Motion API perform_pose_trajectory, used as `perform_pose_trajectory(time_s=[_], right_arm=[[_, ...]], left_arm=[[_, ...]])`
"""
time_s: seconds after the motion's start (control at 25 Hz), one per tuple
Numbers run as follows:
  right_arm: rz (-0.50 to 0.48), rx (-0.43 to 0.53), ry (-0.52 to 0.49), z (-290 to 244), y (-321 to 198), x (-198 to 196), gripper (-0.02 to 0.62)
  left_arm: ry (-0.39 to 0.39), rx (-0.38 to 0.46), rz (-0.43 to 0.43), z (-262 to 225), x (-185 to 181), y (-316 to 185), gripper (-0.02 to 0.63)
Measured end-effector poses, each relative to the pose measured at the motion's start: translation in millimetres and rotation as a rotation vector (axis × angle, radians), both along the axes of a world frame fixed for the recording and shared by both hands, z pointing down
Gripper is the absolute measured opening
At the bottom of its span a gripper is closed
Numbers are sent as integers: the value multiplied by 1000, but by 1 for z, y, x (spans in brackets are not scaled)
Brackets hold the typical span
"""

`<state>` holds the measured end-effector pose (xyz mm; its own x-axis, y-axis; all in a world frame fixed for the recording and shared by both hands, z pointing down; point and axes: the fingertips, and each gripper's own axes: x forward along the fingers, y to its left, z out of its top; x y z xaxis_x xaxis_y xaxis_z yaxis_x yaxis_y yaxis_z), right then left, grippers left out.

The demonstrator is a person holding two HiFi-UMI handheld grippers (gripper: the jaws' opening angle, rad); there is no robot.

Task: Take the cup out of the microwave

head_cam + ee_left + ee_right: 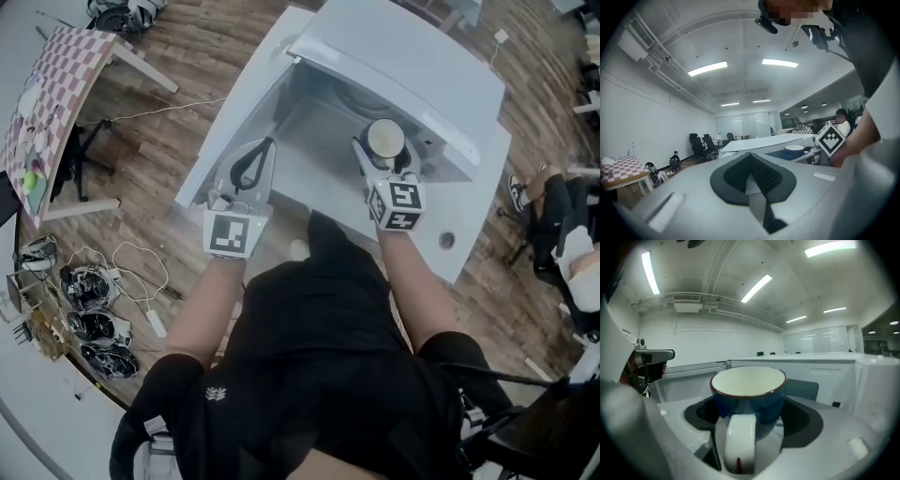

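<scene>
A blue cup (385,139) with a white inside and a white handle sits between the jaws of my right gripper (380,161), which is shut on it. It is held at the mouth of the white microwave (403,66), in front of the open cavity. In the right gripper view the cup (749,397) fills the space between the dark pads (806,420), handle toward the camera. My left gripper (251,169) hovers to the left by the open door (234,112), shut and empty. The left gripper view shows its pads (764,176) pressed together and the cup (793,151) beyond.
The microwave stands on a white table (469,234). A checkered table (56,84) is at the far left, with cables and gear (84,300) on the wooden floor. A seated person (562,225) is at the right edge. Office chairs (701,145) stand far off.
</scene>
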<state>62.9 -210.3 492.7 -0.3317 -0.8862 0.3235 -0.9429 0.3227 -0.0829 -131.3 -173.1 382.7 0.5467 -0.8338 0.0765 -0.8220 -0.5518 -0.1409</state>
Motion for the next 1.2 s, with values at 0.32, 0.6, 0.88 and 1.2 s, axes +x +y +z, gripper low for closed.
perform_pose_trajectory(time_s=[0.32,0.6,0.88,1.2], right_arm=[[-1,15,2,-41,18,8,387],[-16,26,15,-76,27,13,387],[-9,46,0,-108,19,19,387],[-32,45,13,-135,22,23,387]], left_arm=[[-13,59,-5,-35,-9,10,6],[-9,87,-2,-65,-14,13,6],[-19,93,-18,-80,-28,11,6],[-4,128,11,-111,-23,11,6]])
